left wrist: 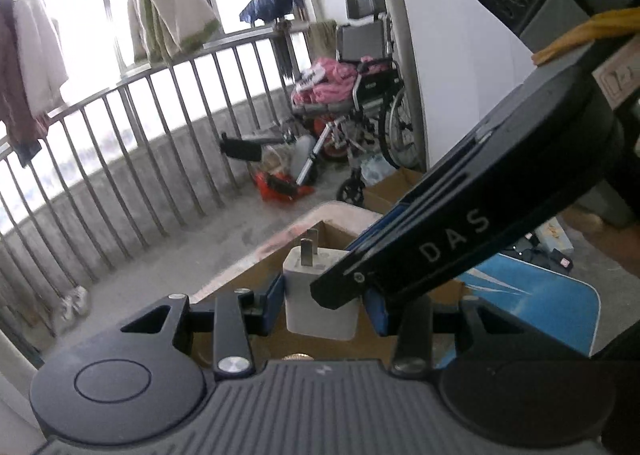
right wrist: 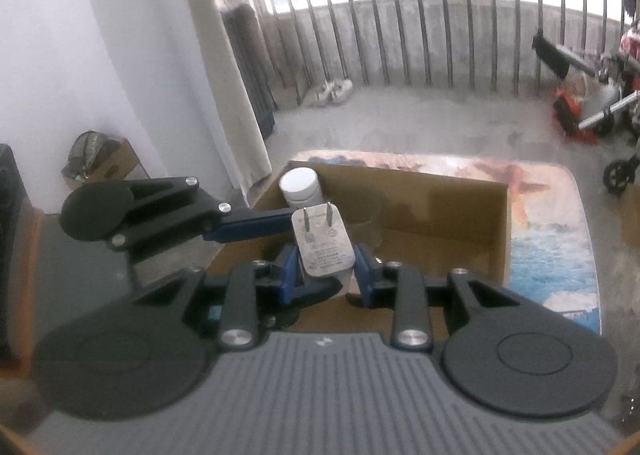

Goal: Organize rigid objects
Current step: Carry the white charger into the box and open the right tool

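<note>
A white plug charger (left wrist: 320, 291) with two metal prongs sits upright between the blue pads of my left gripper (left wrist: 325, 305), above an open cardboard box (left wrist: 256, 275). My right gripper (right wrist: 326, 271) is shut on the same charger (right wrist: 322, 243), holding its lower body, prongs pointing up. Its black body (left wrist: 480, 207) crosses the left wrist view from the upper right. In the right wrist view the left gripper (right wrist: 256, 229) reaches in from the left, a blue finger touching the charger's side. A white round-capped bottle (right wrist: 300, 185) stands in the box's far left corner.
The cardboard box (right wrist: 440, 191) rests on a small table with an ocean-print top (right wrist: 552, 247). A metal balcony railing (right wrist: 400, 15) lies beyond. A wheelchair (left wrist: 360, 95) with pink cloth stands at the right. Shoes (right wrist: 332, 91) sit by the railing.
</note>
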A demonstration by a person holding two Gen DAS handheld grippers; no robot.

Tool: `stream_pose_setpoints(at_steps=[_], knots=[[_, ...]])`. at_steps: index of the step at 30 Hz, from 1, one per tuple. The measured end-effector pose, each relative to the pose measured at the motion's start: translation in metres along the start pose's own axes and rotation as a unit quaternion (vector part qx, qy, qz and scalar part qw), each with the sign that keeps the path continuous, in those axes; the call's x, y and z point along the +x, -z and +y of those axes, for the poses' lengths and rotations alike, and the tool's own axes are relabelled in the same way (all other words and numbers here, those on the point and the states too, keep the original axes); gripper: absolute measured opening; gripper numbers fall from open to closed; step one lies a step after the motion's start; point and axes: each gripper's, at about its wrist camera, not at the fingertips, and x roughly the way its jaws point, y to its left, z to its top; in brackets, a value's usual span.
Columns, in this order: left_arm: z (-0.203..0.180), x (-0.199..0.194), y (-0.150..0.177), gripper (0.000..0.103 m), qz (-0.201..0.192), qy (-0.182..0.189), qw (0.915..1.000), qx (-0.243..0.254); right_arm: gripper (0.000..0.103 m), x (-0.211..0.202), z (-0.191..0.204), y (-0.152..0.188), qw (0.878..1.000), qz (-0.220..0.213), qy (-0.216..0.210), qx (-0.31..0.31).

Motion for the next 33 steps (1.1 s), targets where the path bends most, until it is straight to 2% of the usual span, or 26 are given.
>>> stream_pose_setpoints(at_steps=[6, 9, 14, 19, 24, 29, 33], knots=[[0.041, 0.070, -0.003, 0.044, 0.063, 0.032, 0.9971, -0.029, 0.029, 0.066, -0.040, -0.034, 0.998, 0.048, -0.003, 0.050], [0.052, 0.107, -0.004, 0.044, 0.099, 0.036, 0.9942, -0.020, 0.029, 0.101, -0.062, -0.041, 0.995, 0.072, 0.004, 0.070], [0.060, 0.144, -0.001, 0.048, 0.139, 0.035, 0.9897, -0.002, 0.029, 0.154, -0.084, -0.043, 0.990, 0.110, 0.022, 0.087], [0.063, 0.163, -0.002, 0.055, 0.151, 0.030, 0.9879, 0.019, 0.028, 0.197, -0.098, -0.041, 0.985, 0.144, 0.028, 0.095], [0.062, 0.175, -0.002, 0.055, 0.160, 0.022, 0.9864, 0.031, 0.026, 0.228, -0.107, -0.039, 0.980, 0.164, 0.023, 0.107], [0.064, 0.179, -0.005, 0.055, 0.163, 0.022, 0.9860, 0.029, 0.026, 0.243, -0.109, -0.039, 0.979, 0.168, 0.016, 0.111], [0.061, 0.178, -0.007, 0.056, 0.161, 0.023, 0.9863, 0.028, 0.026, 0.240, -0.109, -0.037, 0.979, 0.167, 0.014, 0.112]])
